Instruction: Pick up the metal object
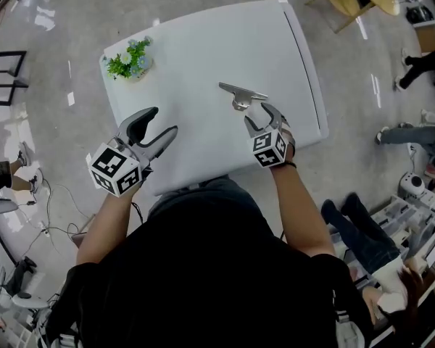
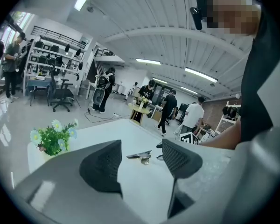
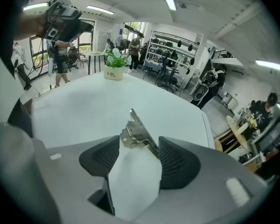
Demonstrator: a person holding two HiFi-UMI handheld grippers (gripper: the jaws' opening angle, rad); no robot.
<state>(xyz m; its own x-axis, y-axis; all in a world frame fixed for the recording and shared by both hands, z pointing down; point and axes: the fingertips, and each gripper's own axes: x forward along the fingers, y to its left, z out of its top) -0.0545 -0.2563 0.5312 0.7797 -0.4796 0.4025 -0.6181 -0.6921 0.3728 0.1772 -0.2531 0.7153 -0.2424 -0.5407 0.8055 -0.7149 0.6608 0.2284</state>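
Note:
A shiny metal hinge-like bracket (image 1: 241, 96) lies on the white table (image 1: 203, 56), right of its middle. My right gripper (image 1: 262, 117) stands open just short of it; in the right gripper view the bracket (image 3: 137, 133) lies right in front of the gap between the jaws, near the right finger (image 3: 177, 162). My left gripper (image 1: 161, 127) hangs open over the table's near left part with nothing between its fingers (image 2: 102, 164). Seen from the left gripper view, the bracket (image 2: 140, 156) is farther off, beyond the jaws.
A small pot of flowers (image 1: 133, 60) stands at the table's far left corner. A person's legs (image 1: 362, 234) and equipment show at the right of the table; cables lie on the floor at the left. People stand among the shelves and chairs beyond.

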